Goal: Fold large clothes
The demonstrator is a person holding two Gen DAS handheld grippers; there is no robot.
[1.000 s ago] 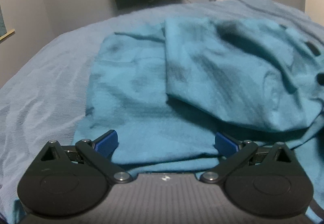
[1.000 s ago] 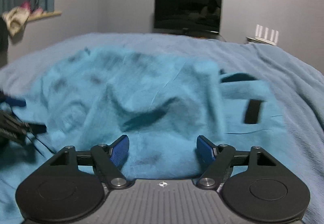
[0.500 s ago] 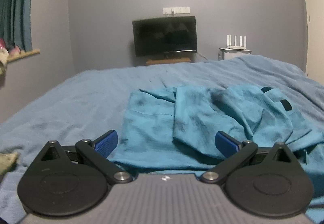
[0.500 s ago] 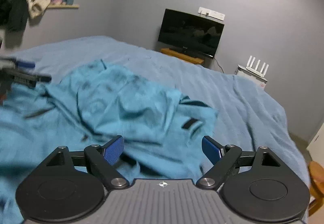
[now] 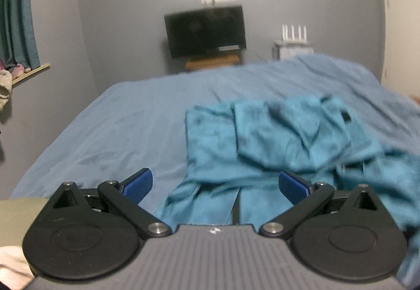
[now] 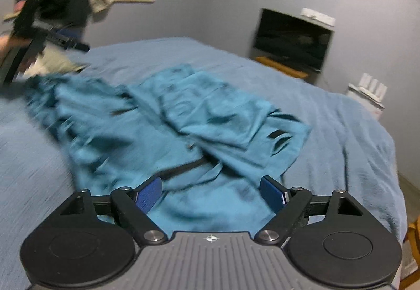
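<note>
A large teal garment [image 5: 275, 143] lies rumpled and partly folded over itself on the blue bed [image 5: 136, 119]. My left gripper [image 5: 215, 185] is open and empty, held above the garment's near left edge. My right gripper [image 6: 211, 193] is open and empty, above the garment's [image 6: 189, 117] near right part. In the right wrist view the left gripper [image 6: 50, 35] shows blurred at the far left, lifted off the bed.
A dark TV [image 5: 206, 30] on a wooden stand is at the far wall, with a white router [image 5: 294, 33] to its right. A curtain [image 5: 15, 14] and a shelf with clothes are at the left. The bed's right edge [image 6: 393, 185] drops off.
Both grippers have pulled back and risen away from the garment, so much more of the room shows. Both stay open. The garment lies on the bed, let go.
</note>
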